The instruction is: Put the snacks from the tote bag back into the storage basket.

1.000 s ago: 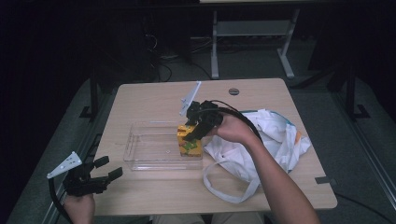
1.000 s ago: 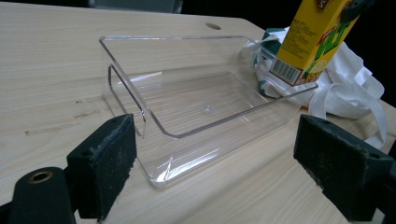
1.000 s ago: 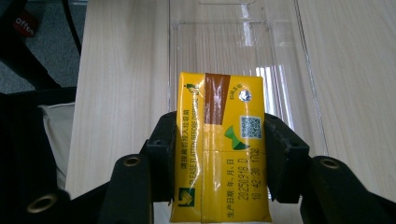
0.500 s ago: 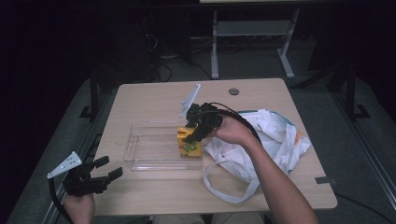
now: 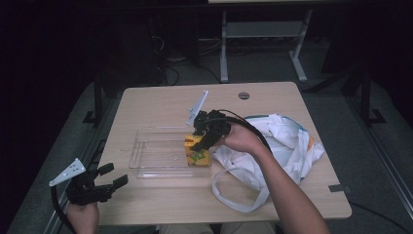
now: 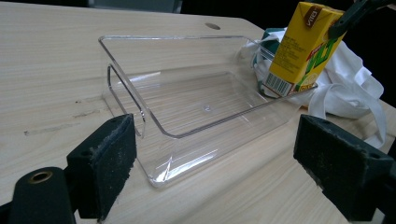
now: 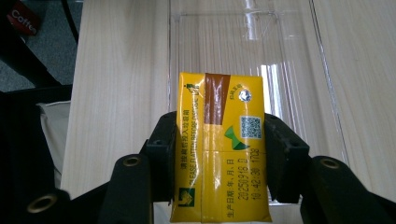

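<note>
Yellow drink carton [image 7: 219,149] clamped between the right gripper's [image 7: 218,156] pads, tilted, its base at the near end of the clear tray [image 6: 140,98], beside the white bag [image 5: 287,146]. Step: placing. Next, likely: lower flat, then release. Left gripper [image 6: 215,163] spread wide, idle.

A small yellow juice box [image 7: 219,149] sits squeezed between the right claw's [image 7: 218,156] two black jaws. It stands tilted at the near end of a clear plastic tray [image 5: 156,156], which stretches away ahead of the claw.
</note>
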### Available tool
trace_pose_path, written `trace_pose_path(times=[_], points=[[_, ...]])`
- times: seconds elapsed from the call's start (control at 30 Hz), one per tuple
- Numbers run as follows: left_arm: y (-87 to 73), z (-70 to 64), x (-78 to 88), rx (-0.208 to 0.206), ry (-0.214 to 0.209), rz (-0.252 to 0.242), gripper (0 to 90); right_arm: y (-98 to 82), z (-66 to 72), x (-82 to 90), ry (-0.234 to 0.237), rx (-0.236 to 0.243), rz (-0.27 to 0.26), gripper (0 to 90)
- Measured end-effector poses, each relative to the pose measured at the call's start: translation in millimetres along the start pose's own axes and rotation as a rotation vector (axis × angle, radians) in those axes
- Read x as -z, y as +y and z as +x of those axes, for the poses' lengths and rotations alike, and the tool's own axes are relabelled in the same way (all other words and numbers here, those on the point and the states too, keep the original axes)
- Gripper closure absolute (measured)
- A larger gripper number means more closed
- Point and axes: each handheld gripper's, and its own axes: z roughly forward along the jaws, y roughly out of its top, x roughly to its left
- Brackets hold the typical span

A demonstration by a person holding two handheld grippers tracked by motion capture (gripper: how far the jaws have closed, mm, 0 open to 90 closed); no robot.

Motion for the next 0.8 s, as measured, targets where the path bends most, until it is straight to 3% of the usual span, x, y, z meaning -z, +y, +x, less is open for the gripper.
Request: trace_pose_path(times=[0.8], points=[[-0.1, -0.3, -0.6, 0.0, 0.0, 0.001, 12.6, -12.0, -0.1, -15.4, 0.01, -0.009, -0.001, 52.1]])
